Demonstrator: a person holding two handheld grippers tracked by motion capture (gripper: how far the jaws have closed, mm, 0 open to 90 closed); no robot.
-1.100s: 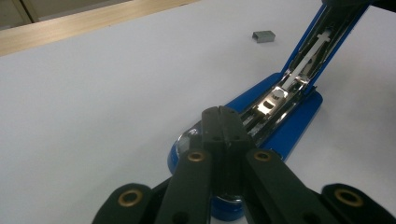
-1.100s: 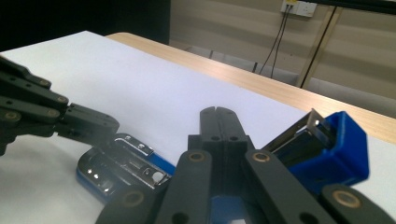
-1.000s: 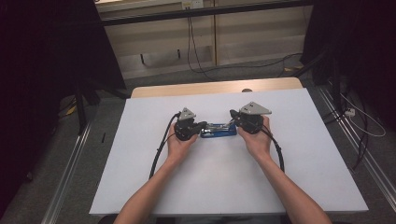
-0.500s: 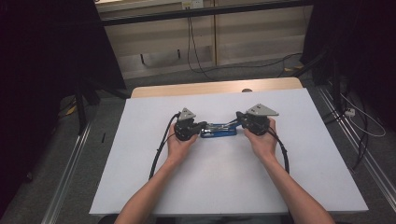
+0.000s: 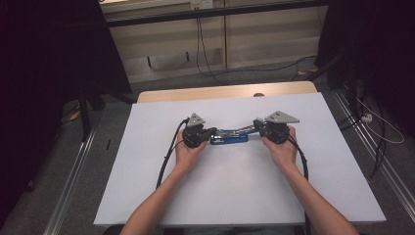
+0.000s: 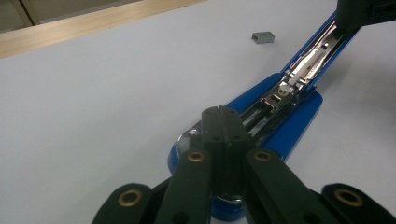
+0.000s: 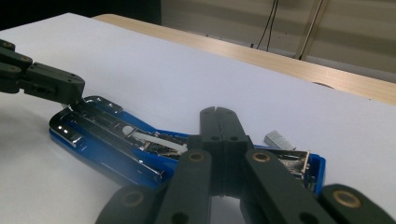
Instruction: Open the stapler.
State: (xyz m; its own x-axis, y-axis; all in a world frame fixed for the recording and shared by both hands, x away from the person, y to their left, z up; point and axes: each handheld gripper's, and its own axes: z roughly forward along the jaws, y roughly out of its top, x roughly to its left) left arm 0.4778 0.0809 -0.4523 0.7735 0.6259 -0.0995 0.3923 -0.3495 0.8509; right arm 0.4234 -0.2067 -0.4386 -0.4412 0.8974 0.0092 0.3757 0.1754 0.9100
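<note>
Stapler (image 5: 229, 136) lies opened out on the white tabletop (image 5: 147, 186), just past centre toward 12 o'clock, between my two tools. My left tool (image 5: 211, 132) comes in at its 9 o'clock end, jaws pressed together with nothing between them, their tips over the rounded blue end (image 6: 187, 144). My right tool (image 5: 256, 126) comes in at the 3 o'clock end, jaws likewise closed tight and empty, resting over the other end of the stapler (image 7: 140, 149). In the left gripper view the metal channel (image 6: 299, 70) lies exposed, running up toward 1 o'clock. Small block of staples (image 6: 263, 37) sits on the tabletop just beside the stapler; the right gripper view shows it (image 7: 279, 139) near my closed jaws.
</note>
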